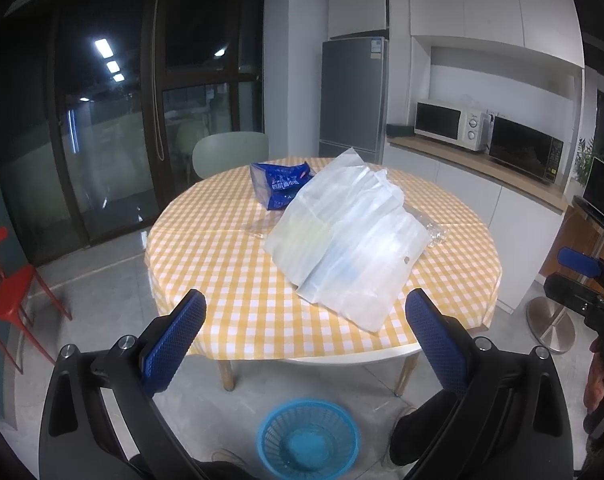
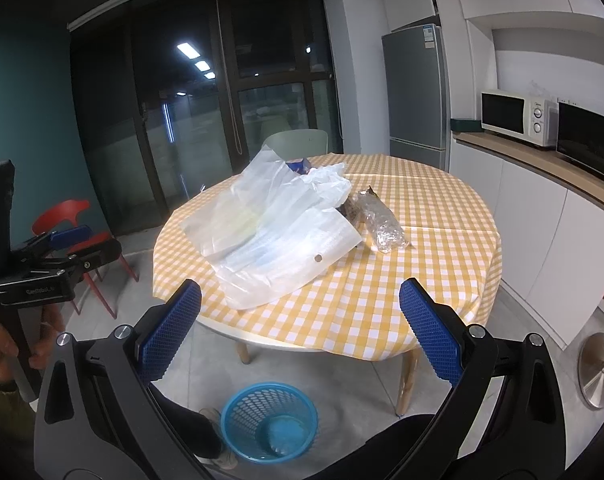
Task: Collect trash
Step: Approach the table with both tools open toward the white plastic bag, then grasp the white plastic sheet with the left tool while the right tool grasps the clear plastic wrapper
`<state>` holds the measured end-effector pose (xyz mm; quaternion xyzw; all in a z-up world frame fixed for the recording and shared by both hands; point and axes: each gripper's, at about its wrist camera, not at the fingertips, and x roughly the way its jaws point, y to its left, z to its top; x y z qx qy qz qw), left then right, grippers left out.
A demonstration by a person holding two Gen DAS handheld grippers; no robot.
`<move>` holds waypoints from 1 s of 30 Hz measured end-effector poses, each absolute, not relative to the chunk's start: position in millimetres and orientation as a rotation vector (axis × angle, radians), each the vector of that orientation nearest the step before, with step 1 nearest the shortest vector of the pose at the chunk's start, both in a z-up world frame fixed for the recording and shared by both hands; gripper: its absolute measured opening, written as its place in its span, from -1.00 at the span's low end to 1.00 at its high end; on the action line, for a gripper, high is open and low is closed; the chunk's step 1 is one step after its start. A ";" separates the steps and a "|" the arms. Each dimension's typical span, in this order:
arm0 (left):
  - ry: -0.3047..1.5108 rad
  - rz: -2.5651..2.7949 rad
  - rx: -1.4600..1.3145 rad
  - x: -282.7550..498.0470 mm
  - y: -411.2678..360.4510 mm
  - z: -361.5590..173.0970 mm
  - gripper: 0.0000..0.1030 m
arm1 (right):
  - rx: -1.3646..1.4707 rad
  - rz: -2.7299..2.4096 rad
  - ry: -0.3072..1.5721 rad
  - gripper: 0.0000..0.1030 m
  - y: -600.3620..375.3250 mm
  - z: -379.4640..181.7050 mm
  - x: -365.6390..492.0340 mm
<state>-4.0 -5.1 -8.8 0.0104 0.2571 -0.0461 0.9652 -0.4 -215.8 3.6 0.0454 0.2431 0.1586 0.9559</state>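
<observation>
A large white translucent plastic bag lies on the round table with a yellow checked cloth. A blue wrapper lies behind it, almost hidden in the right wrist view. A clear crumpled wrapper lies to the bag's right and just shows in the left wrist view. A blue mesh trash basket stands on the floor before the table. My left gripper and right gripper are open and empty, short of the table's near edge.
A red chair stands at the left, a pale green chair behind the table. A fridge, counter with two microwaves and a steel pedal bin are at the right.
</observation>
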 end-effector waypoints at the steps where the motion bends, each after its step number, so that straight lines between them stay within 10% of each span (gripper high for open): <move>1: 0.524 -0.092 0.019 -3.6 -4.8 -9.5 0.89 | 0.092 0.321 0.495 0.84 -215.5 2.7 -0.4; 30: 0.598 -0.121 0.057 71.2 -2.0 -34.3 0.89 | 0.069 0.313 0.562 0.83 -244.3 -8.5 88.0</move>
